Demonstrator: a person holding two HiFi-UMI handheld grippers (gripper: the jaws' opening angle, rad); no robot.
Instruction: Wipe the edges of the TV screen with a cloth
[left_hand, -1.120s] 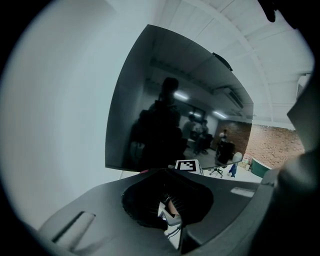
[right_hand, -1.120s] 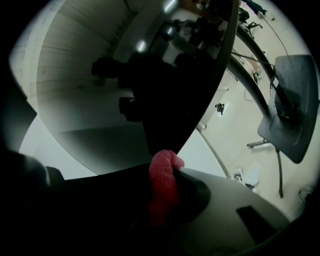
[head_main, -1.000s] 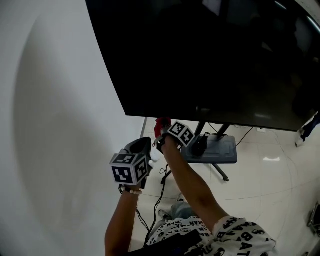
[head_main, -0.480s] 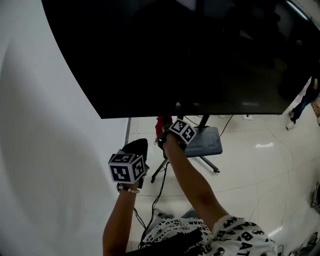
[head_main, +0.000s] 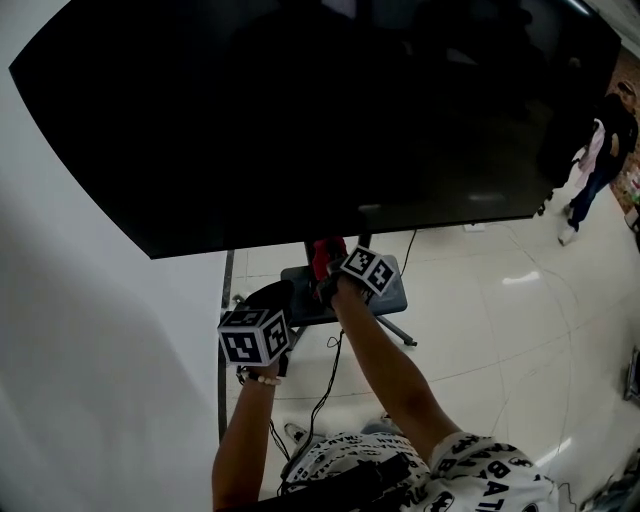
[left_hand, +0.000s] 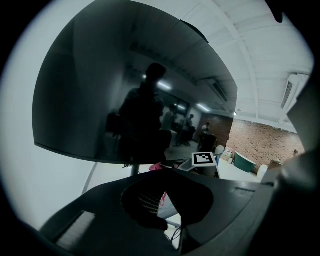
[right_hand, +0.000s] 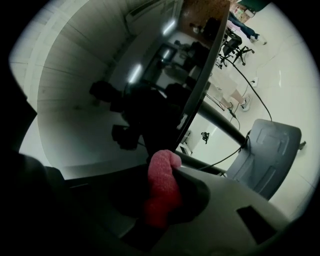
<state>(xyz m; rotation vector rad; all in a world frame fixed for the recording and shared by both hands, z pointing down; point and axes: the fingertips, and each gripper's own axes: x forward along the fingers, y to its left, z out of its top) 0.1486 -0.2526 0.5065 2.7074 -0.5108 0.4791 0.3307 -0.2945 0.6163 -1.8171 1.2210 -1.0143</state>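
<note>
Red fuzzy cloth (right_hand: 162, 187) pinched in right gripper (head_main: 324, 258), just under bottom edge of big black TV screen (head_main: 300, 120). Left gripper (head_main: 272, 297) pressed together, empty, lower.

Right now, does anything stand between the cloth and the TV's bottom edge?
Nothing visible does. The red cloth, pinched in the right gripper, sits just under the bottom edge of the TV, with no other thing between them.
</note>
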